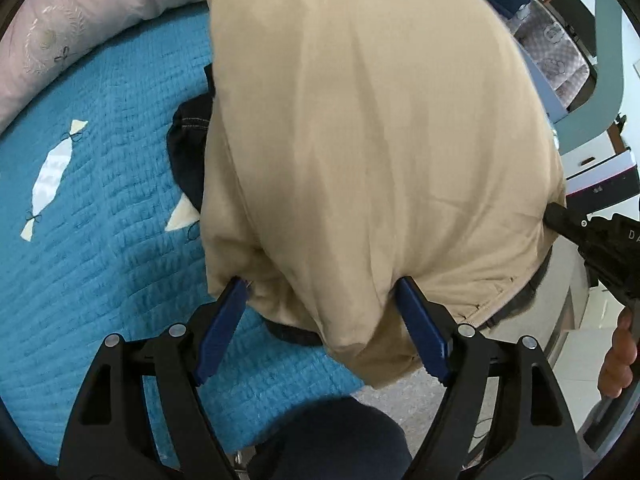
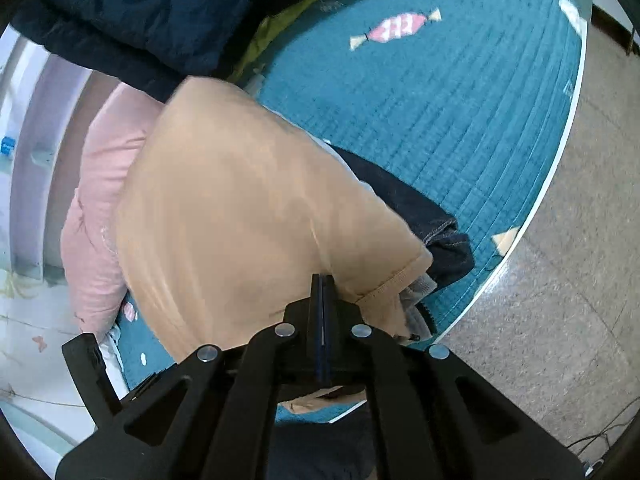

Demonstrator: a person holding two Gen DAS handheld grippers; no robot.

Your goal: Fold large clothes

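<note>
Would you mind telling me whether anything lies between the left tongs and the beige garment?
Nothing visible does: the left tongs stand open with the beige garment bunched directly between their blue fingers, pads not pressing.

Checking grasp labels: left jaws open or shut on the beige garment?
Open. The left gripper has its jaws spread wide, with a bunch of the beige garment between them; whether the pads press it, cannot tell.

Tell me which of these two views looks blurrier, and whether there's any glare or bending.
Right wrist view: the beige garment is smeared by motion blur, and the floor shows a pale sheen beside the bed. Left wrist view: sharper, soft even light. Both bend strongly toward dark fisheye corners.
</note>
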